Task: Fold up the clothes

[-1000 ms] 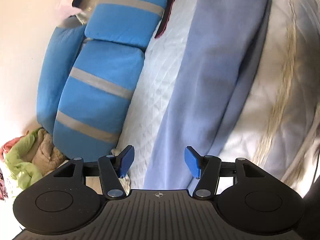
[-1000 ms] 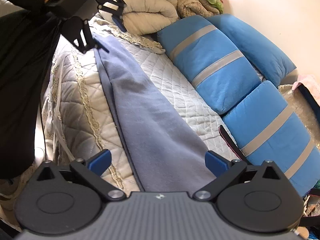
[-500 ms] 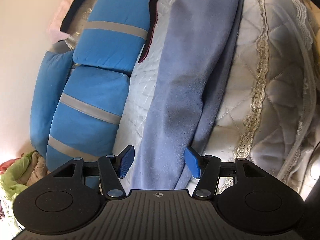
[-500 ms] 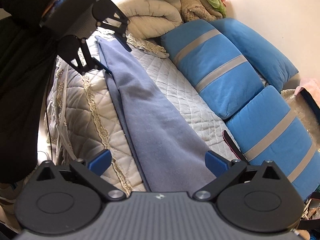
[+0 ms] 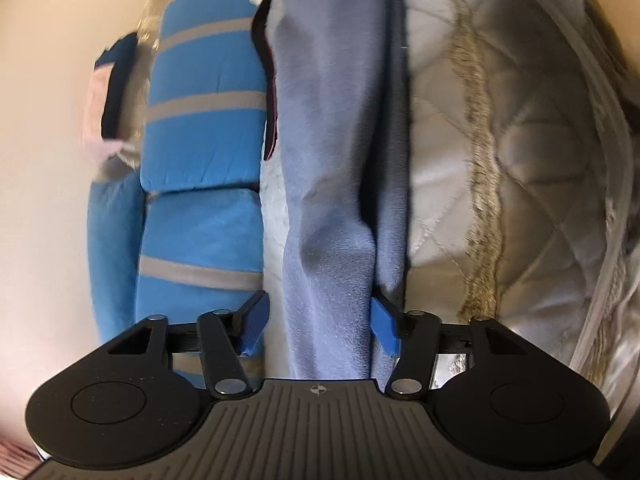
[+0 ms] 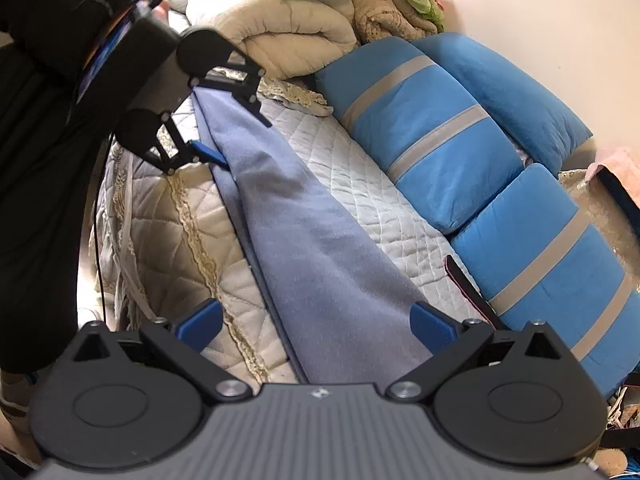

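We position both grippers, left [image 5: 318,320] and right [image 6: 316,326], fingers spread, straddling opposite ends of the blue garment [image 6: 304,232] for lifting.

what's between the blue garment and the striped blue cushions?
A strip of white quilted bed cover separates the blue garment from the blue cushions; a dark pink-edged strap lies there too, near the right gripper. Clearest in the right wrist view.

Quilted cream bedspread [image 6: 352,184], blue grey-striped cushions [image 6: 432,136] along a plain pale wall [image 6: 560,32], piled bedding [image 6: 280,28] behind.
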A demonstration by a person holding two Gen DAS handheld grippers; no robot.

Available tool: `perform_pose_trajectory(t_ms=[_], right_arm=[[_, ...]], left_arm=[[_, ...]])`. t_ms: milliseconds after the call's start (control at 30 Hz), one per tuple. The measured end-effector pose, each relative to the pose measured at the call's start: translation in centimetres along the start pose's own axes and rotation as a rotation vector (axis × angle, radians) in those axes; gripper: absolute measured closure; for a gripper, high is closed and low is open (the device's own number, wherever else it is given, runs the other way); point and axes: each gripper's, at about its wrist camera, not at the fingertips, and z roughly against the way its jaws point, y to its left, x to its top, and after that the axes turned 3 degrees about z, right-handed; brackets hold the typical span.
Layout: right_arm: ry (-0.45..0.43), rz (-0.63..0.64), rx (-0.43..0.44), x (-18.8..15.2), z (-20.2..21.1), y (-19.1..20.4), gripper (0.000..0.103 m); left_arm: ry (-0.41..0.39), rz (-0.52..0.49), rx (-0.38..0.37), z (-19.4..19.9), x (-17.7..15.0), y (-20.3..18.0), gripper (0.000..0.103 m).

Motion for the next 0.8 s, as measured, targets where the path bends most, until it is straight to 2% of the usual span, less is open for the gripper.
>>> perform_pose_trajectory(t_ms=[200, 333, 500, 600, 667, 700, 767, 800], right_arm=[[0.002, -0.005, 0.004, -0.2, 0.0, 0.0, 0.000], [0.005, -0.007, 0.010, -0.2, -0.1, 0.1, 0.000], [0.001, -0.008, 0.015, -0.1, -0.3, 0.1, 0.000], [0.001, -0.007, 0.017, 0.1, -0.3, 0.2, 0.000], [0.000, -0.008, 0.017, 0.1, -0.3, 0.2, 0.000], [0.000, -0.009, 0.017, 0.1, -0.2, 0.2, 0.000], [0.000, -0.015, 0.018, 0.0, -0.2, 0.3, 0.000], [0.000, -0.017, 0.019, -0.1, -0.2, 0.3, 0.000]], left_arm=[[-0.025, 0.075, -0.028, 1.7, -1.0, 1.5, 0.101], [-0.040, 0.059, -0.059, 2.8, -1.8, 1.7, 0.101], [-0.036, -0.015, -0.120, 2.4, -2.5, 0.1, 0.101], [0.004, -0.069, -0.097, 1.5, -2.5, -1.0, 0.097], [0.025, -0.055, -0.089, 1.2, -2.6, -0.8, 0.095], [0.039, -0.041, -0.088, 1.1, -2.7, -0.5, 0.091], [0.054, -0.018, -0.059, 1.2, -3.0, 0.3, 0.062], [0.058, -0.007, -0.047, 1.2, -3.2, 0.7, 0.057]])
